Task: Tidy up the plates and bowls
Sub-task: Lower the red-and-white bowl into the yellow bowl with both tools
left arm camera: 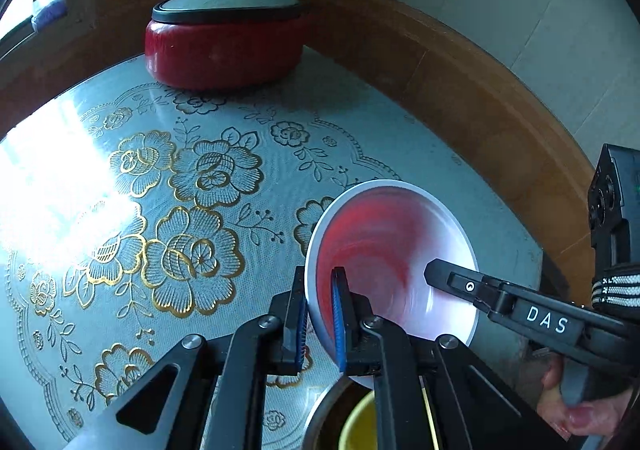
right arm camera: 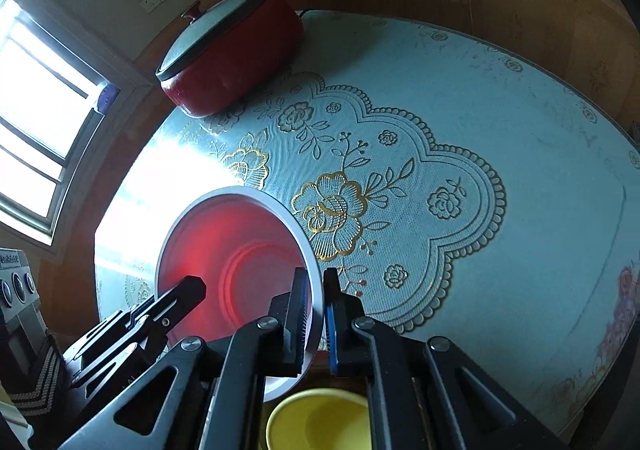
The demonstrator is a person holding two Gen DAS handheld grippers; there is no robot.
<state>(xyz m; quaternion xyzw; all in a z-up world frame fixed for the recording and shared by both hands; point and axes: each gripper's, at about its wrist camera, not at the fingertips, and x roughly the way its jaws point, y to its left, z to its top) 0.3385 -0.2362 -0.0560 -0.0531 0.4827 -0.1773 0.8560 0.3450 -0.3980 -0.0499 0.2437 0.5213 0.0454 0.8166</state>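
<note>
Left wrist view: both hand-held grippers, left [left arm camera: 320, 314] and right [right arm camera: 316, 314], pinch opposite rims of the tilted red plate [left arm camera: 384, 246].

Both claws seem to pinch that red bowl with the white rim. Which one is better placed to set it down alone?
Hard to call: the left gripper and right gripper each clamp the rim of the red bowl with the white rim on opposite sides. Perhaps the right, with bare blue floral tablecloth before it.

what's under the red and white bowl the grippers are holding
Below the white-rimmed red bowl sits a yellow cup, inside what looks like a metal bowl. The left gripper and right gripper cover the rest, so anything else there is hidden.
</note>
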